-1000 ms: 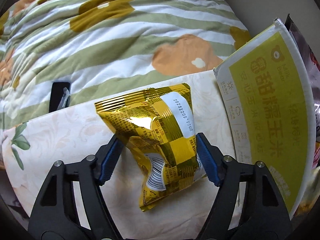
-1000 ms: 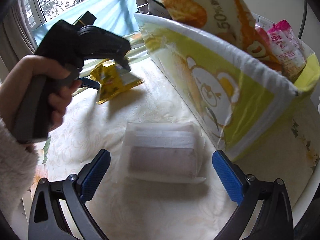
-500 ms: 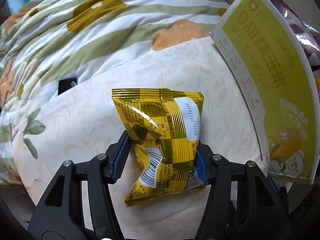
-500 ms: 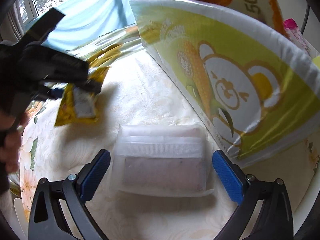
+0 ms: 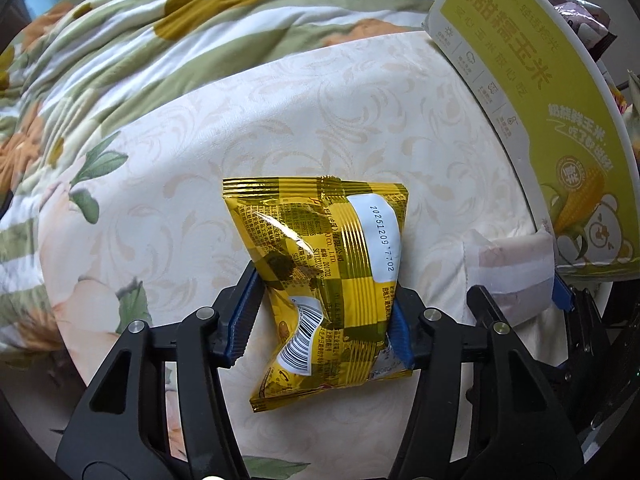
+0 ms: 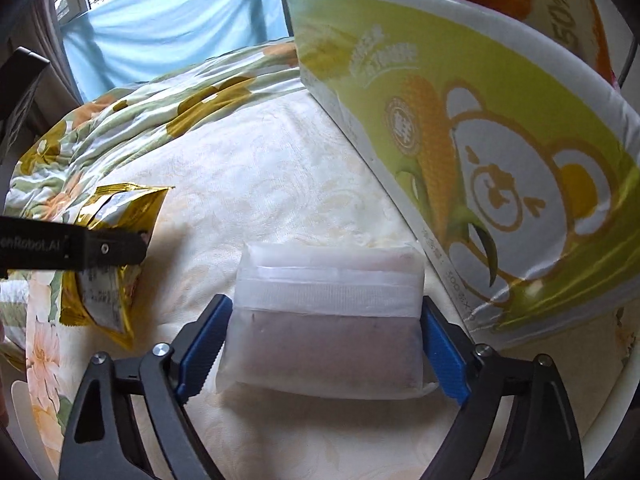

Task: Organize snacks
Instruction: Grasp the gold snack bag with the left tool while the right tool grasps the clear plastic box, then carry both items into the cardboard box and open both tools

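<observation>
The snack bag (image 5: pixel 324 280) sits between the pads of the left tongs (image 5: pixel 322 316), its top end reaching out ahead of them and its bottom end back toward the handles. It lies over the tablecloth (image 5: pixel 280 120). The wrapped cake (image 6: pixel 326 316) lies on the same cloth between the pads of the right tongs (image 6: pixel 322 344). The box (image 6: pixel 460 152) stands to the right of both tongs, just beside the cake. The quilt (image 5: pixel 140 40) lies beyond the cloth, ahead of the tongs.

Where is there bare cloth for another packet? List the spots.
Free: cream tablecloth beyond the white packet, bordered by gold packet, corn box and quilt. Crowded: near edge, white packet close beside the box.
</observation>
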The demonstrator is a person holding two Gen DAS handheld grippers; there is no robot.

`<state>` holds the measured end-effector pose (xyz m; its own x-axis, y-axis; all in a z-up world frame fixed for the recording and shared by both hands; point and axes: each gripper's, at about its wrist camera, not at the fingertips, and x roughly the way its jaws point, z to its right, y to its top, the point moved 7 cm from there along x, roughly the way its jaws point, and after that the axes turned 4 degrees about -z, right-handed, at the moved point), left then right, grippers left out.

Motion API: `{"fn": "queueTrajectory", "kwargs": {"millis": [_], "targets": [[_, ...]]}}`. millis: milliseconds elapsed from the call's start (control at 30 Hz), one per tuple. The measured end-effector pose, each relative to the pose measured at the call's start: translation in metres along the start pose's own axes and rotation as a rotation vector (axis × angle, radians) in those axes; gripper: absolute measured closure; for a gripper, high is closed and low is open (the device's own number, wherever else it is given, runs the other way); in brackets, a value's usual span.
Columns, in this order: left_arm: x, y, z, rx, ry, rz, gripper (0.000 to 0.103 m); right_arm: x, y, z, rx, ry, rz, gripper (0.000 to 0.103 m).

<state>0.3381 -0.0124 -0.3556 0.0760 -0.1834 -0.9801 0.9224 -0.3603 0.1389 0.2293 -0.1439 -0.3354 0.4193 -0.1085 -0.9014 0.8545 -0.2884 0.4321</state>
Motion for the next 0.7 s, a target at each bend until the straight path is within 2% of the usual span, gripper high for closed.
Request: {"fn": "queueTrajectory", "kwargs": {"millis": [167, 367, 500, 700], "targets": [[-0.004, -0.015, -0.010, -0.039, -0.006, 0.010, 0.051, 0.002, 0.006, -0.010, -0.050, 0.012, 0.002, 0.030], [-0.018, -0.033, -0.023, -0.099, -0.031, 0.029, 0.052, -0.006, 0.011, -0.027, -0.084, 0.083, 0.010, 0.034], [-0.047, -0.039, -0.027, -0.117, -0.035, 0.064, 0.052, -0.035, 0.014, -0.042, -0.123, 0.133, 0.049, 0.034], [-0.112, -0.031, -0.017, -0.119, -0.054, 0.158, 0.052, -0.111, 0.041, -0.055, -0.175, 0.224, 0.128, 0.034]]}}
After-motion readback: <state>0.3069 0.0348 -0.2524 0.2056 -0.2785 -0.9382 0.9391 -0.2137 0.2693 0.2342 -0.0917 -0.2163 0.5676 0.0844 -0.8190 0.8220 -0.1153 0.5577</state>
